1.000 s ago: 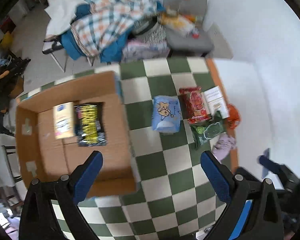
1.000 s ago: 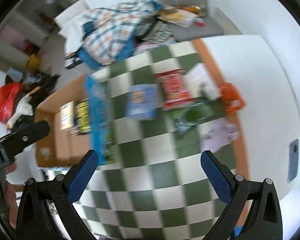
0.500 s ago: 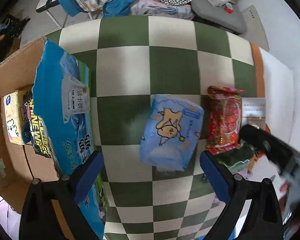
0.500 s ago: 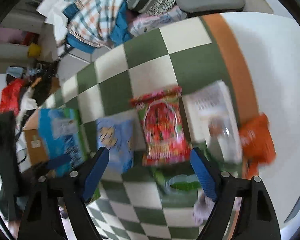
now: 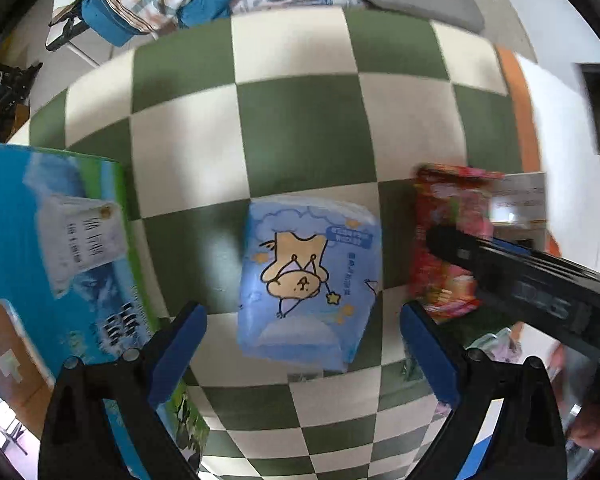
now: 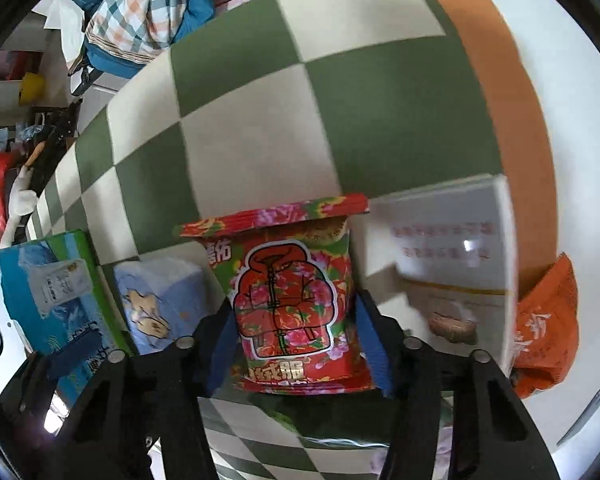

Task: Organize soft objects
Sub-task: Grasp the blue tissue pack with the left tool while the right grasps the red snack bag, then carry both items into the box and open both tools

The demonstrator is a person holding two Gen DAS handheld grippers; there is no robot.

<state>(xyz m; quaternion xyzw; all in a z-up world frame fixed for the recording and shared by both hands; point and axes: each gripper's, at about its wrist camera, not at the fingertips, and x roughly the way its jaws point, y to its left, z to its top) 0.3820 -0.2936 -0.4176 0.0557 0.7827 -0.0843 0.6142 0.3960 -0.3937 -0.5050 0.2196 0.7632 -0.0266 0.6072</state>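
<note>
My left gripper (image 5: 303, 354) is wide open and holds nothing. It hangs over a soft light blue pack (image 5: 308, 280) with a little bear drawn on it. The light blue pack lies flat on the green and white checked mat (image 5: 300, 128), and it sits between my two blue fingers (image 5: 178, 356) without touching them. To the left of it is a big blue pack (image 5: 60, 260) with a white label, leaning over the edge of a brown cardboard box (image 5: 8, 360). My right gripper (image 6: 294, 344) has its blue fingers (image 6: 370, 350) on both sides of a red pack (image 6: 288, 300) with flowers and a jacket drawn on it. The fingers are right up against its sides, but I cannot tell if they are squeezing it. The red pack lies on the mat, just beside the light blue one. On its other side is a white pack (image 6: 452, 264) with red writing, and next to that an orange bag (image 6: 544, 320). Past the far edge of the mat there is a pile of checked clothes (image 6: 140, 8).
</note>
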